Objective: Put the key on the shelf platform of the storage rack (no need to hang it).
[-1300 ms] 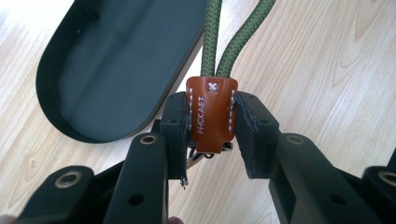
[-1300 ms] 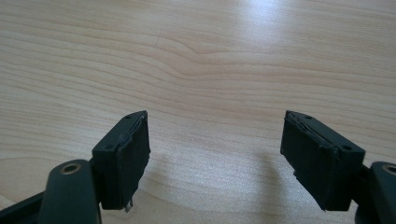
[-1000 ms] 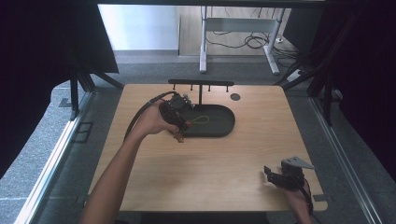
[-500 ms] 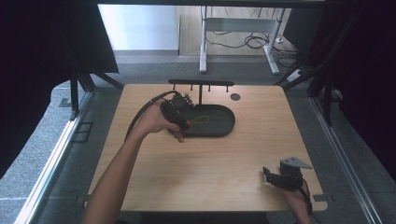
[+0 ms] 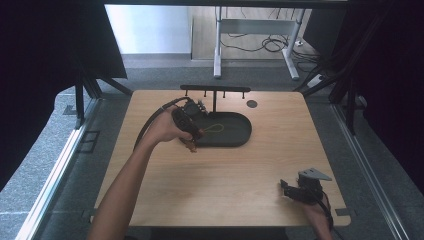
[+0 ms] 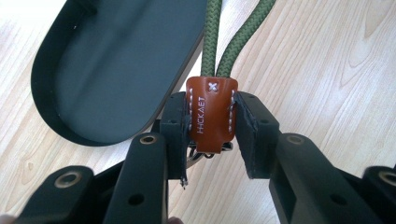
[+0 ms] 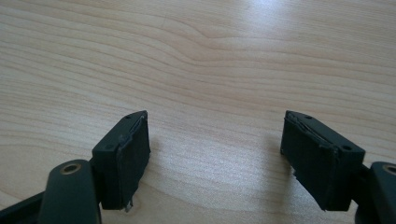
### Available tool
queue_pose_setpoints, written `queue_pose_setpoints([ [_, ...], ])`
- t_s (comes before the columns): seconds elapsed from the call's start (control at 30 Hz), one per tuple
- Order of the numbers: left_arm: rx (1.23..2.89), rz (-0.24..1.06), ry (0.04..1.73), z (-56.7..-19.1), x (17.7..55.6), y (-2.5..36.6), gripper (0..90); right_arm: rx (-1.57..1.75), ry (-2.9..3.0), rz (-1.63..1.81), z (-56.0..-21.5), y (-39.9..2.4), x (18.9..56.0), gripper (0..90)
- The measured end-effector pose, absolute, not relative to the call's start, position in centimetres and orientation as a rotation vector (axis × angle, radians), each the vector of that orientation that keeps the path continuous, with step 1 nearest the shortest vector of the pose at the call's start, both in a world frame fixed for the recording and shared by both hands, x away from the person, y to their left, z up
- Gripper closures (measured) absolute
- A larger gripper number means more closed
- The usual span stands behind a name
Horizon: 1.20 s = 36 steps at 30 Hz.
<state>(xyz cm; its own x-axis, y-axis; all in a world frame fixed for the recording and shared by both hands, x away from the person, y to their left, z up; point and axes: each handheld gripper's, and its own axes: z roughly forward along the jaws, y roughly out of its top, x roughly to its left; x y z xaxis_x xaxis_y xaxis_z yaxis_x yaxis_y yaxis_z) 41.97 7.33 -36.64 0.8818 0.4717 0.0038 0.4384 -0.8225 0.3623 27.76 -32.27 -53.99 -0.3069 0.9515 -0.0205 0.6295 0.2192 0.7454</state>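
A brown leather key tab (image 6: 211, 116) on a green rope loop (image 6: 212, 42) sits between the jaws of my left gripper (image 6: 212, 123), which is shut on it. In the high view the left gripper (image 5: 195, 135) is at the left end of the black oval tray (image 5: 237, 140), and the green loop (image 5: 216, 128) reaches over the tray. The tab hangs above the wood just beside the tray's rim (image 6: 107, 60). My right gripper (image 7: 215, 149) is open over bare wood, low at the table's front right (image 5: 286, 188).
A black rack with small hooks (image 5: 215, 90) stands right behind the tray. A round hole (image 5: 252, 104) is in the wooden table (image 5: 280, 145) near the back. The table's edges drop to grey floor on all sides.
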Motion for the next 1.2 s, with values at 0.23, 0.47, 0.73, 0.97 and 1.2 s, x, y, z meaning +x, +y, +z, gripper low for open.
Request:
queue_pose_setpoints([
  [0.23,2.702,0.123,0.694,-36.8,42.3,7.6,66.6,1.457,2.019,0.884,-54.0,-32.3,27.8,24.5],
  [0.47,2.705,0.12,0.7,-36.9,42.5,7.7,66.5,1.463,2.02,0.884,-54.0,-32.3,27.8,24.4],
  [0.73,2.723,0.113,0.689,-37.4,42.6,7.2,66.5,1.466,2.021,0.884,-54.0,-32.2,27.8,24.4],
  [0.97,2.734,0.106,0.683,-38.0,42.5,6.8,66.4,1.467,2.02,0.885,-54.0,-32.2,27.8,24.3],
  [1.2,2.745,0.096,0.689,-38.6,42.6,6.8,66.4,1.466,2.021,0.884,-54.0,-32.1,27.8,24.1],
])
